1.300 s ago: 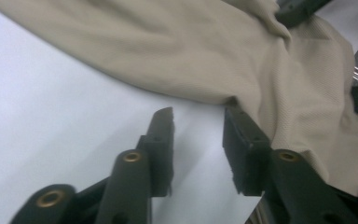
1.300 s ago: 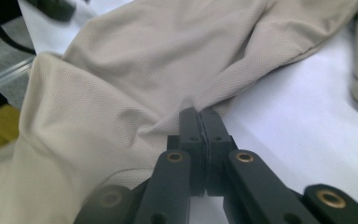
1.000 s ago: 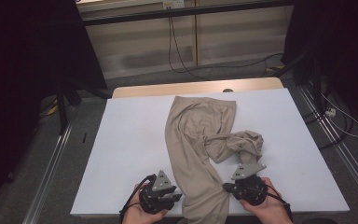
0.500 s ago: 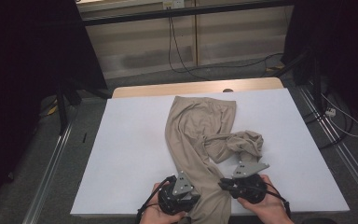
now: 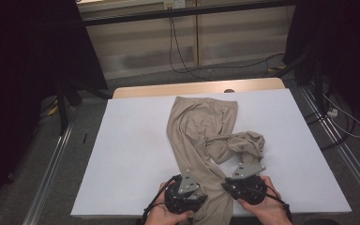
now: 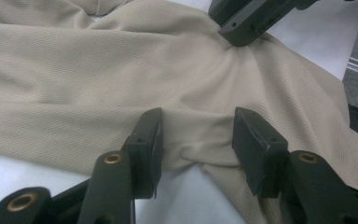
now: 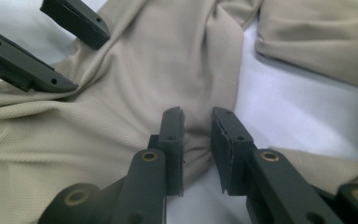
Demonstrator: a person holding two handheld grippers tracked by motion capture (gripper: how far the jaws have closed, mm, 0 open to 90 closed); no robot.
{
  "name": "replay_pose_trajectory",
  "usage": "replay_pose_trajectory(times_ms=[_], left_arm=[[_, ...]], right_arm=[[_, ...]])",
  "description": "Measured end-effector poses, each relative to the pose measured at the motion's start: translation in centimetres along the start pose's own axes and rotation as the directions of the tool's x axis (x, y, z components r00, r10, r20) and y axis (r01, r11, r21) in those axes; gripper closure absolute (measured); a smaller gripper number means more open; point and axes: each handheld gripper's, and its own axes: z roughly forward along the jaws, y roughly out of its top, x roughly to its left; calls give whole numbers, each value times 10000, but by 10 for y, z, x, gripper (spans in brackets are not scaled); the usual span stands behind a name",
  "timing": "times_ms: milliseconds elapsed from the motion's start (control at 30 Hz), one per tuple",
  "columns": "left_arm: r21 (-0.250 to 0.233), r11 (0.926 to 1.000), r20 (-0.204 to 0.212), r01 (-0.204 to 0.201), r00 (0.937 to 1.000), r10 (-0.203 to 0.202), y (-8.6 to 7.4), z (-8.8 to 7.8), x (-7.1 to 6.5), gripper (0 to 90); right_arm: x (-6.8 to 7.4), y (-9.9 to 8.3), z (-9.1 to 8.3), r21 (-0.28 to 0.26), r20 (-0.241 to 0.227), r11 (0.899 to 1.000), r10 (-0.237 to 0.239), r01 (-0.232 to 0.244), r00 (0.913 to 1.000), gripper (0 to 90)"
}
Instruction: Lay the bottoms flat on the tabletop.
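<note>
At the bottom centre of the high view, both parted grippers, left gripper (image 5: 187, 179) and right gripper (image 5: 242, 174), straddle the near end of the beige trousers (image 5: 198, 129), whose long leg runs up-frame, neither clamped yet.

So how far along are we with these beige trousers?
Early. The beige trousers lie unfolded on the white table, one leg bunched at the right. Both the left gripper and right gripper are open astride the near leg's edges. Grasping, straightening and any folding remain.
</note>
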Motion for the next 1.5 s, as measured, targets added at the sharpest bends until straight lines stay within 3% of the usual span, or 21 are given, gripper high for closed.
replay_pose_trajectory(times_ms=[33, 67, 100, 133, 200, 300, 433, 533, 767, 867, 933, 967, 1033, 1167, 1233, 1300, 1367, 1400, 1433, 1500], left_arm=[[-68, 9999, -60, 110, 9999, -110, 0, 1, -1, 574], [126, 9999, 91, 80, 9999, -81, 2, 0, -1, 670], [229, 9997, -66, -28, 10000, 29, 3, -1, -3, 805], [328, 9995, 33, 14, 10000, -15, 3, -2, -3, 873], [419, 9989, 119, 186, 9997, -192, 2, -5, 0, 888], [623, 9963, 177, 590, 9980, -602, -5, -18, 6, 891], [869, 9921, 169, 910, 9955, -928, -19, -42, 9, 893], [938, 9919, 77, 852, 9962, -863, -26, -58, 7, 893], [1053, 9847, -48, 1386, 9903, -1389, -50, -83, 11, 891], [853, 9828, -158, 1639, 9865, -1631, -52, -89, 16, 867], [663, 9827, -371, 1732, 9846, -1710, -49, -90, 18, 856], [668, 9823, -628, 1752, 9833, -1711, -48, -91, 19, 821], [344, 9808, -625, 1918, 9799, -1895, -46, -93, 23, 793], [-31, 9896, -797, 1435, 9865, -1433, -37, -87, 26, 647], [19, 9958, -701, 910, 9934, -907, -34, -78, 25, 601], [432, 9966, -691, 701, 9954, -671, -35, -68, 22, 578], [766, 9953, -669, 587, 9963, -536, -38, -62, 21, 589], [989, 9935, -721, 565, 9962, -495, -40, -61, 21, 648], [1047, 9928, -853, 585, 9951, -496, -42, -60, 22, 727], [1213, 9891, -693, 837, 9947, -757, -43, -64, 24, 900]], right_arm=[[0, 0, 0, 44, 20, 10000, -46, 46, 10000, 843], [-1, 0, 0, 89, -13, 10000, -38, 38, 10000, 860], [0, 0, 0, 97, -30, 10000, 3, -3, 10000, 871], [0, 0, 0, 106, 1, 9999, -13, 13, 10000, 877], [0, 0, -1, 128, -120, 9999, 41, -40, 9999, 882], [2, -3, -5, 61, -822, 9986, 522, -519, 9952, 884], [14, -6, -9, 66, -1602, 9984, 558, -554, 9855, 883], [27, -5, -7, 100, -1957, 9997, 257, -242, 9803, 882], [52, -3, -3, 184, -2715, 9996, -164, 222, 9623, 881], [52, -2, -5, 149, -2634, 9993, -295, 347, 9642, 866], [46, 0, -8, 6, -2548, 9999, -98, 103, 9669, 763], [43, 1, -9, -92, -2333, 10000, -20, -2, 9724, 750], [38, 5, -10, -281, -1941, 9995, -188, 136, 9808, 730], [28, 15, 7, -255, -1192, 9980, -600, 573, 9911, 627], [25, 20, 16, -278, -1230, 9968, -782, 754, 9893, 596], [28, 21, 22, -52, -1024, 9946, -1037, 1037, 9893, 683], [31, 19, 21, -108, -1226, 9959, -904, 897, 9883, 848], [33, 18, 19, -77, -1239, 9959, -901, 898, 9882, 886], [36, 16, 17, -38, -1115, 9957, -922, 924, 9895, 889], [37, 13, 12, 46, -1062, 9962, -863, 872, 9906, 893]])
